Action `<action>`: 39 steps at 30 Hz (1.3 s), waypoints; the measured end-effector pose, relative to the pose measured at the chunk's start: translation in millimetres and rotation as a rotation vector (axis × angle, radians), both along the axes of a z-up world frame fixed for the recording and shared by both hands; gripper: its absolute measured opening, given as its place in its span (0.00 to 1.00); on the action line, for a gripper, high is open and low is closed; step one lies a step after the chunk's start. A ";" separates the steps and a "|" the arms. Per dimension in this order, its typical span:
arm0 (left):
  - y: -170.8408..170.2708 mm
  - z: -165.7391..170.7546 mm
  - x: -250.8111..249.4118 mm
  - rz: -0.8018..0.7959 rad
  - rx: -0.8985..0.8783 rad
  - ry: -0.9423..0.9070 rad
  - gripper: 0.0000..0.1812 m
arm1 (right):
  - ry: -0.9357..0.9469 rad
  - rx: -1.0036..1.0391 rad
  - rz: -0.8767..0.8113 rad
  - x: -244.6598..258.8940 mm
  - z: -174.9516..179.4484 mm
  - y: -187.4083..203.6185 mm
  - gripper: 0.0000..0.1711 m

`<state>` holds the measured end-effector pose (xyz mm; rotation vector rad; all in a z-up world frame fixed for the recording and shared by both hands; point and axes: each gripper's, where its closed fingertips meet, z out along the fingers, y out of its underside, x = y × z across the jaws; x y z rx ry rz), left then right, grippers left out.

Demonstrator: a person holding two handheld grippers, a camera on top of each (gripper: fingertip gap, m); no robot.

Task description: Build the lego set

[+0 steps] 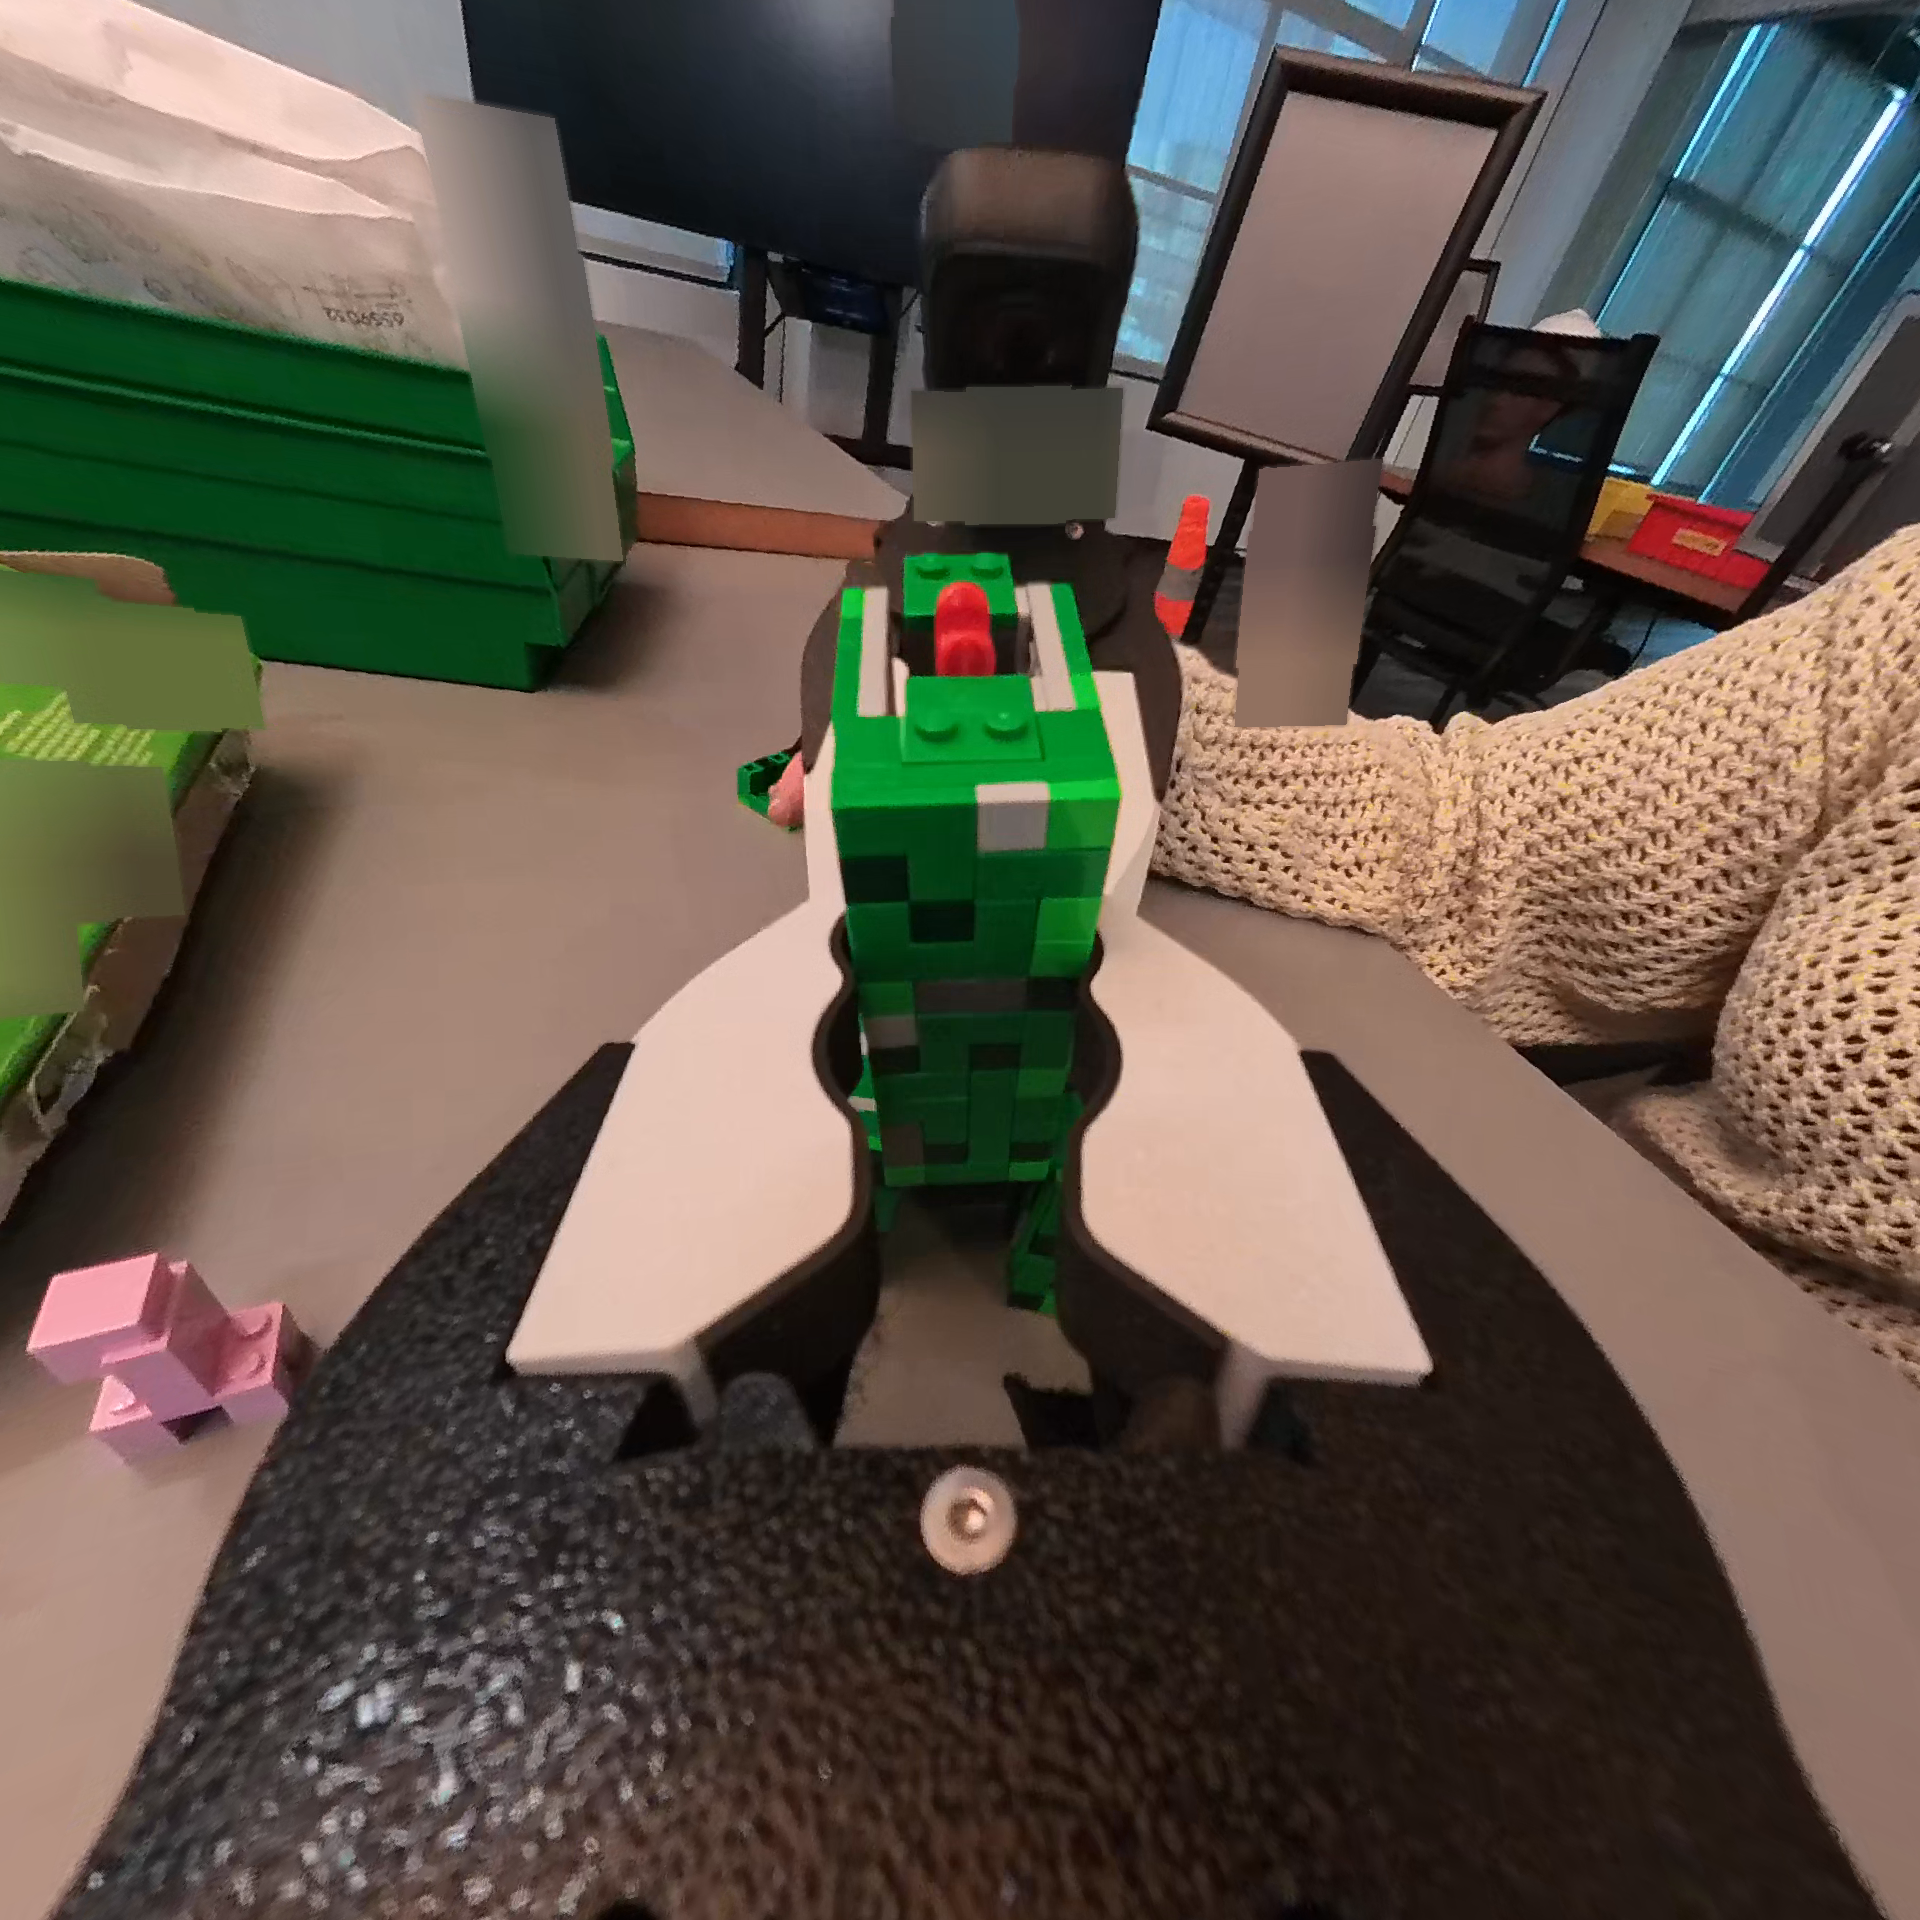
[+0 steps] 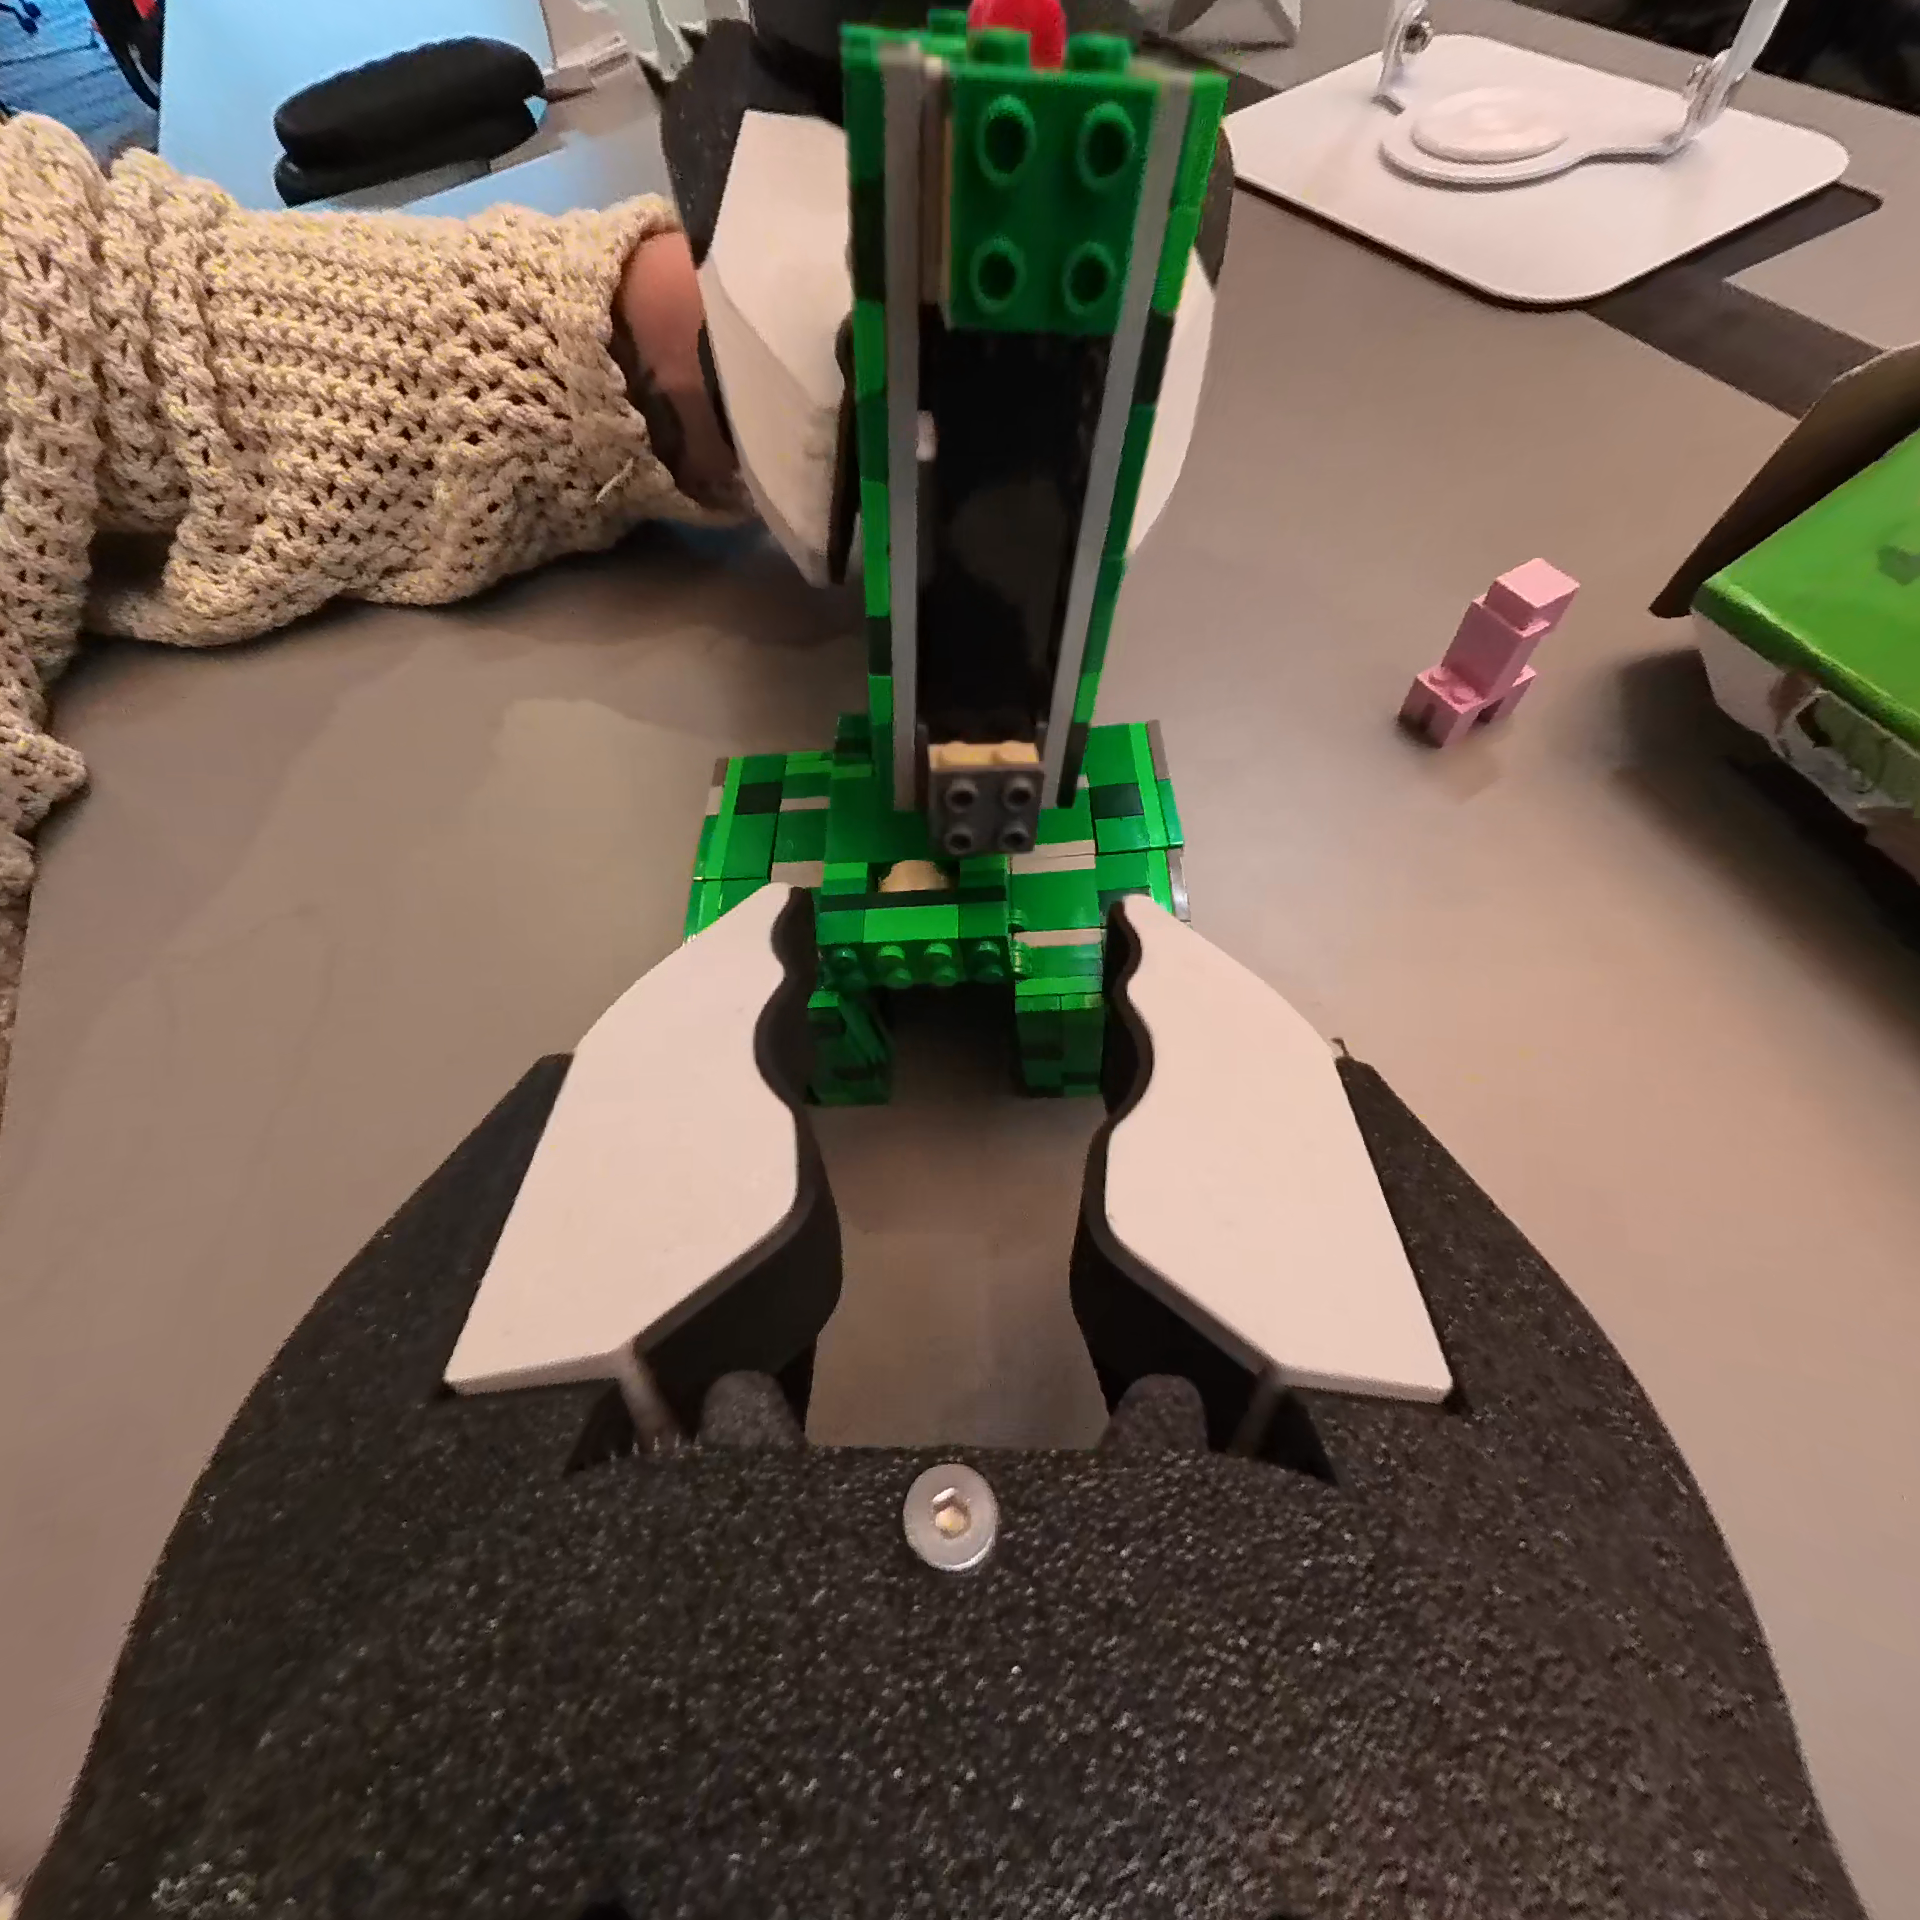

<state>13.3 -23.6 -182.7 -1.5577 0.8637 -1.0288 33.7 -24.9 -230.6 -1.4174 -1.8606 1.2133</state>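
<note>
Steadying the green lego figure [image 1: 977, 935] on the grey table [image 1: 468, 935], I have my left gripper [image 1: 971, 925] closed around its tall body. My right gripper [image 2: 951, 935] sits at the feet, fingers spread to either side; whether they press the legs, I cannot tell. I judge the body is built and the open top, where a red piece [image 1: 958, 634] shows, awaits its next part. That calls for freeing the right tool while the left keeps the figure upright. A pink lego pig [image 2: 1486, 655] stands well apart.

right gripper [image 2: 951, 925] jaws apart | flanking green lego model [image 2: 935, 831] base | grey table [image 2: 364, 883]
</note>
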 end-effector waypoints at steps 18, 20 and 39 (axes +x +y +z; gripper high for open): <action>-5.1 -3.1 12.1 -0.011 0.059 0.085 0.20 | 0.217 -0.007 -0.010 -10.9 33.1 -5.5 0.32; -5.8 -2.9 12.8 -0.017 0.067 0.083 0.20 | 0.236 -0.009 -0.012 -13.2 36.8 -8.2 0.31; 4.0 21.2 -27.8 0.129 0.125 -0.100 0.35 | 0.205 -0.002 -0.085 -24.0 27.5 -4.9 0.22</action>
